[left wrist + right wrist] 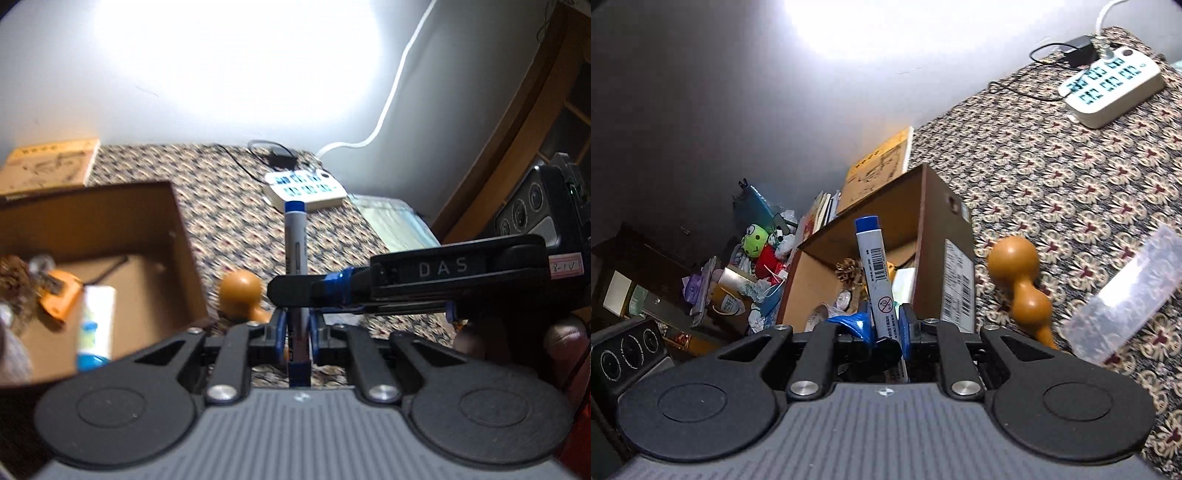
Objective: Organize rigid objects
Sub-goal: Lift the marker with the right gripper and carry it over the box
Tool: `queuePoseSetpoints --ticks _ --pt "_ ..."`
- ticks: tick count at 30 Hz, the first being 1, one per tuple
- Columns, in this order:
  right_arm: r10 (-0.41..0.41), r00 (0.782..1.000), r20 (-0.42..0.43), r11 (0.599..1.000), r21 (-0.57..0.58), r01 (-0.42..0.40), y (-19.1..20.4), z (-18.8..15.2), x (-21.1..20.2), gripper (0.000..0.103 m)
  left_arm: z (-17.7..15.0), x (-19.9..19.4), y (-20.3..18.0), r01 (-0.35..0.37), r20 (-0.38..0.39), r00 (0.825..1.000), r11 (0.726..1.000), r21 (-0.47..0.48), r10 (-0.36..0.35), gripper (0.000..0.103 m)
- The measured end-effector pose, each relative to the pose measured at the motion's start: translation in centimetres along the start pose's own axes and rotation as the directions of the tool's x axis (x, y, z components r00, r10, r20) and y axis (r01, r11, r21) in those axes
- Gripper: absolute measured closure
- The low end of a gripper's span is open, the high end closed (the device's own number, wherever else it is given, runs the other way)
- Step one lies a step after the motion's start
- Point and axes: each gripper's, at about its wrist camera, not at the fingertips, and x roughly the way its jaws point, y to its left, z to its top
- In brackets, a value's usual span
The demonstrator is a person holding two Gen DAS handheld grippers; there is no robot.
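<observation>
A white marker with blue caps (pixel 295 251) stands between the fingers of my left gripper (pixel 295 326), which is shut on its lower part. My right gripper (pixel 291 291) reaches in from the right and crosses the marker just above the left fingers. In the right wrist view the same marker (pixel 873 266) sits clamped in my right gripper (pixel 886 328), pointing at the open cardboard box (pixel 923 206). A blue-taped finger of the left gripper (pixel 849 325) touches it from the left. The box (pixel 173 229) lies left of the marker and holds several small items.
A wooden gourd (pixel 1019 280) lies on the patterned tablecloth (pixel 1071 184) right of the box. A clear plastic bag (pixel 1126 295) lies beyond it. A white power strip (pixel 306 188) with cables sits at the far edge. A yellow book (pixel 48 166) stands behind the box.
</observation>
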Motion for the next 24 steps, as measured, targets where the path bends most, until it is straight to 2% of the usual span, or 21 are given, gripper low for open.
queuePoseSetpoints --ticks 7,14,24 --pt "0.0 0.999 -0.041 0.997 -0.073 -0.003 5.0 2.3 7.9 0.103 3.0 -1.9 8.4 -0.051 0.01 0.999 0.999 -0.003 0.051 0.095" --pt "-0.075 0.987 -0.144 0.997 -0.029 0.072 5.6 2.0 16.1 0.103 2.8 0.2 16.6 -0.071 -0.101 0.993 0.995 -0.076 0.063 0.095" --pt "-0.218 0.936 -0.278 0.976 -0.034 0.217 5.4 0.2 20.9 0.103 -0.1 3.3 20.5 -0.112 -0.235 0.967 0.992 -0.062 0.094 0.094"
